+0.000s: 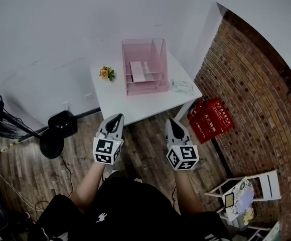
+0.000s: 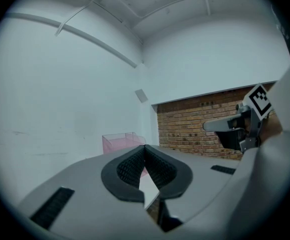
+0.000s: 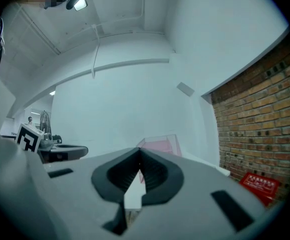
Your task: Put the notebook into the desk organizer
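Both the left gripper (image 1: 117, 119) and the right gripper (image 1: 173, 123) are closed on nothing, low in the frame and well apart from the white table (image 1: 113, 102) at upper centre. A flat pale thing that I take for the notebook (image 1: 141, 70) lies inside the pink organizer (image 1: 161, 64) on that table; it is likely light, thin and a bit floppy, best pinched at an edge near the spine. A small flower (image 1: 107, 73) stands left of the organizer and a clear packet (image 1: 180, 87) lies right of it — neither seems to bar the way.
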{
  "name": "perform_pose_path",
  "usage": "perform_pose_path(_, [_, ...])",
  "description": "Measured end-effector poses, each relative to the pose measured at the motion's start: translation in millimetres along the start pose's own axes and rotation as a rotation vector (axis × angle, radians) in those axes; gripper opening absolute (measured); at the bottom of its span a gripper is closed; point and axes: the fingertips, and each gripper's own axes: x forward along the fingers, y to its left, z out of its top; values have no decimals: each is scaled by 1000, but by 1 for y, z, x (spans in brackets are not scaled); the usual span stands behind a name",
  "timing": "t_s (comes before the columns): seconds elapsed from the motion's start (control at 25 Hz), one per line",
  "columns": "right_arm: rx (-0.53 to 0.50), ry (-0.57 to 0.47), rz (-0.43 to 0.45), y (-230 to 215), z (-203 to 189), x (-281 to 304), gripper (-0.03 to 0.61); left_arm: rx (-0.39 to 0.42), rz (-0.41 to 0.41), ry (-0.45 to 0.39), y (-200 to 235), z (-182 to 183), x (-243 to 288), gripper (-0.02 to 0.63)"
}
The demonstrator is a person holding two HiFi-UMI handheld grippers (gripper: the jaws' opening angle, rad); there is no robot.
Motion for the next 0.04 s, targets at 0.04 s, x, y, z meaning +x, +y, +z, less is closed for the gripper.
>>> perform_pose_path(0.04, [1,1,-2,-2,0,1,3,0,-1,1,0,0,2,5])
